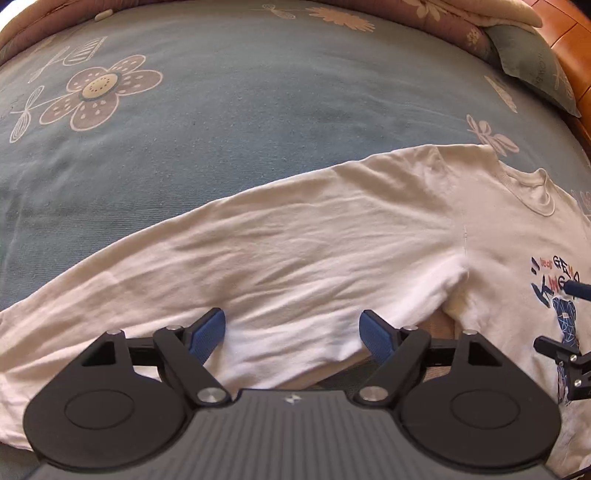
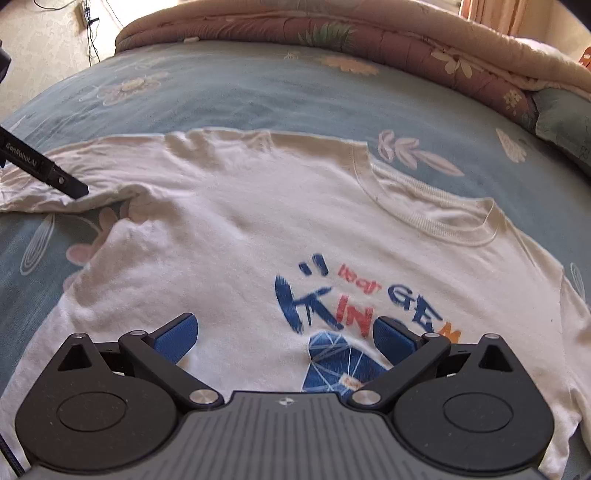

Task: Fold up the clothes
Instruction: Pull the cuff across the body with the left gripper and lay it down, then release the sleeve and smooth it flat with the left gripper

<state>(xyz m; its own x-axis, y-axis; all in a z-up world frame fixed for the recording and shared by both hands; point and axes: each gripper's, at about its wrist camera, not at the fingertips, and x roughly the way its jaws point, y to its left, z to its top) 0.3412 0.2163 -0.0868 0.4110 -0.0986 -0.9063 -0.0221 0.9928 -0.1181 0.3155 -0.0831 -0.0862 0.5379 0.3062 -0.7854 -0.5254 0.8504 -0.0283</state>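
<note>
A white long-sleeved shirt (image 2: 229, 229) with a blue and red print (image 2: 354, 310) lies flat, front up, on the blue flowered bed cover (image 1: 221, 110). Its long sleeve (image 1: 258, 258) stretches out to the left. My left gripper (image 1: 291, 332) is open, its blue fingers spread just above the sleeve's lower edge near the armpit. My right gripper (image 2: 284, 339) is open and hovers low over the shirt's chest, at the print. Part of the right gripper (image 1: 569, 332) shows at the right edge of the left wrist view, and part of the left gripper (image 2: 40, 166) in the right wrist view.
A rolled flowered quilt (image 2: 369, 40) lies along the far side of the bed. A grey-green pillow (image 1: 532, 70) rests at the far right by the orange wooden bed frame (image 1: 576, 48). Floor with cables (image 2: 88, 22) shows beyond the bed's far left corner.
</note>
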